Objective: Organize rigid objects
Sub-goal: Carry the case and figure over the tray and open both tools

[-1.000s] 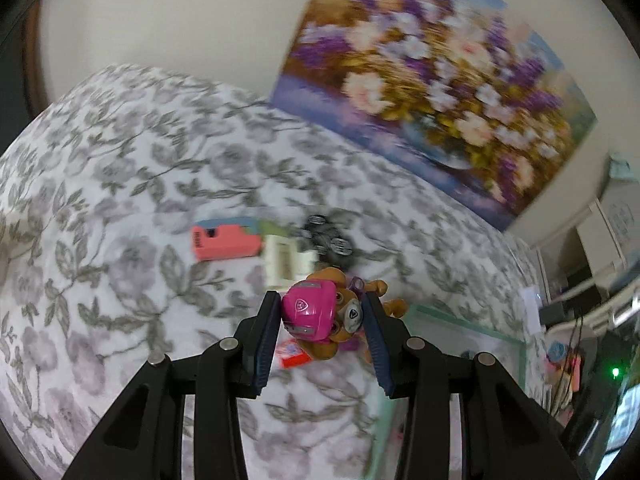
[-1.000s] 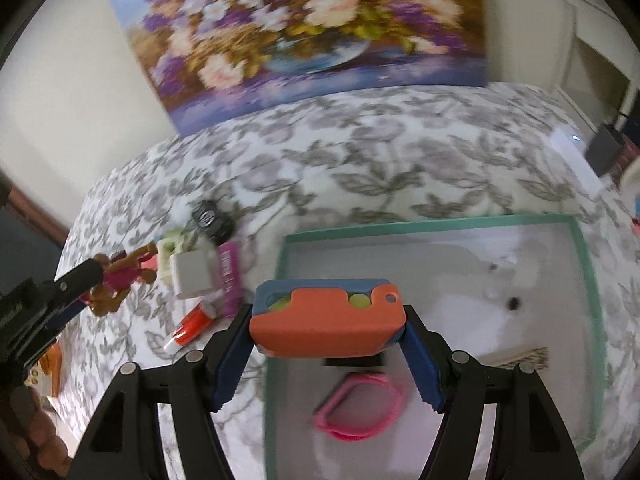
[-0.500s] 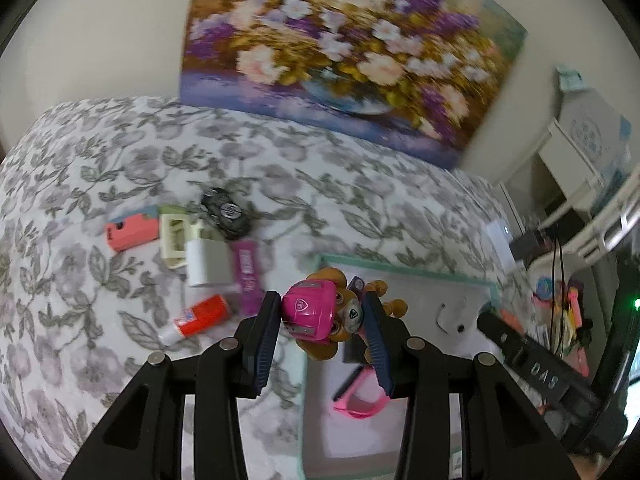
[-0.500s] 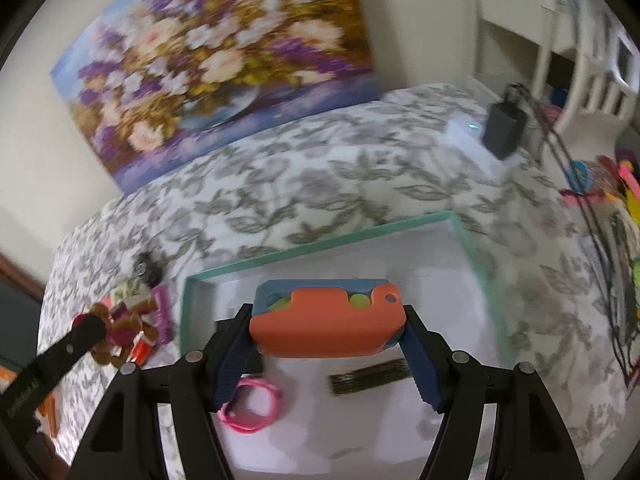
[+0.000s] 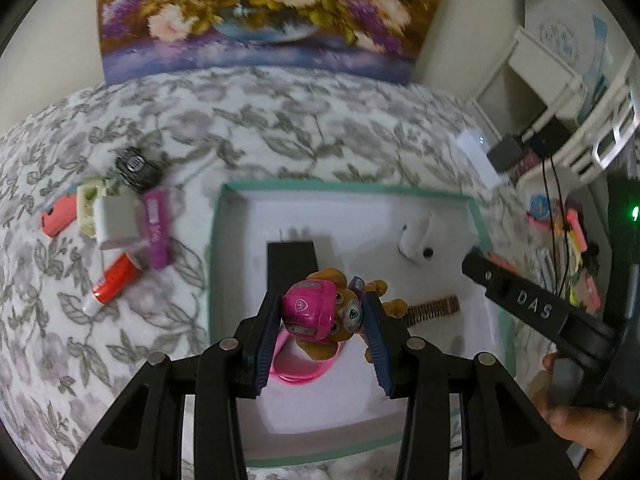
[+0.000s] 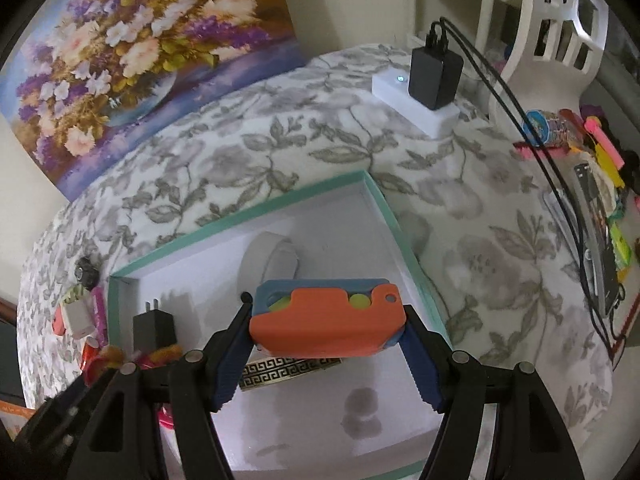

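Note:
My left gripper [image 5: 322, 322] is shut on a brown toy dog in a pink helmet [image 5: 320, 314] and holds it above the white tray with a teal rim [image 5: 344, 191]. My right gripper [image 6: 326, 338] is shut on an orange and blue flat toy [image 6: 326, 322] above the same tray [image 6: 256, 210]. In the tray lie a black charger [image 5: 290, 262], a pink bracelet [image 5: 298, 370], a patterned brown strip [image 5: 434, 306] and a white roll [image 6: 270, 260]. The right gripper's body [image 5: 532, 308] shows at the right of the left wrist view.
Left of the tray on the floral bedspread lie a black toy car [image 5: 138, 168], a white box [image 5: 116, 216], a purple bar [image 5: 156, 228], a red glue tube [image 5: 114, 282] and a coral case [image 5: 60, 216]. A white power strip with a black adapter [image 6: 434, 80] sits at the far right.
Both grippers have moved right and over the tray with their toys held. The left view now looks down into the tray; the right view has swung toward the tray's right corner.

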Motion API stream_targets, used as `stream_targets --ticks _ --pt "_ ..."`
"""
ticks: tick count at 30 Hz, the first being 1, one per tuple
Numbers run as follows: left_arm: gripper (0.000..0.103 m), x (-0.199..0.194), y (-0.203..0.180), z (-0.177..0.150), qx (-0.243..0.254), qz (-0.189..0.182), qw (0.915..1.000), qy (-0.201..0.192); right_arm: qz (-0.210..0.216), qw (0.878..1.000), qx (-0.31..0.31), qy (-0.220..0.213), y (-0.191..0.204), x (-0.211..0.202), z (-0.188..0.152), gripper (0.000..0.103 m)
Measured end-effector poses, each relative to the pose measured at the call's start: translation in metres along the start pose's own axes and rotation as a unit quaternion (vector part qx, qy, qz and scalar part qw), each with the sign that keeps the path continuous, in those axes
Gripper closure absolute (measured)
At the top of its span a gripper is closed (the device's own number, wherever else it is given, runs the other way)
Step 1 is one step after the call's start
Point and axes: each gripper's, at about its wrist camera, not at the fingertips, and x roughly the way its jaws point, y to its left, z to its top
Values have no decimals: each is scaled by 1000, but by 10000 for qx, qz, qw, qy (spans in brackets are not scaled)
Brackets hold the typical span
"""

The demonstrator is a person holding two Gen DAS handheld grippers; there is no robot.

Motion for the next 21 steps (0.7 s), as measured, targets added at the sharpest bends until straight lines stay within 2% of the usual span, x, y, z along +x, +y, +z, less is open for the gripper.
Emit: stream_targets --ticks 5,12,17,21 --pt "60 10 -10 -6 176 130 9996 156 -23 9998 -125 127 5 7 -3 30" --pt "60 23 -8 -8 156 218 9990 369 -57 9988 -239 420 9 23 -8 30" --pt "60 24 -8 -8 158 201 9989 400 -56 9987 -300 405 13 22 -8 28" --pt "58 20 -8 -7 147 153 9990 398 -46 9991 -260 329 13 18 -6 20"
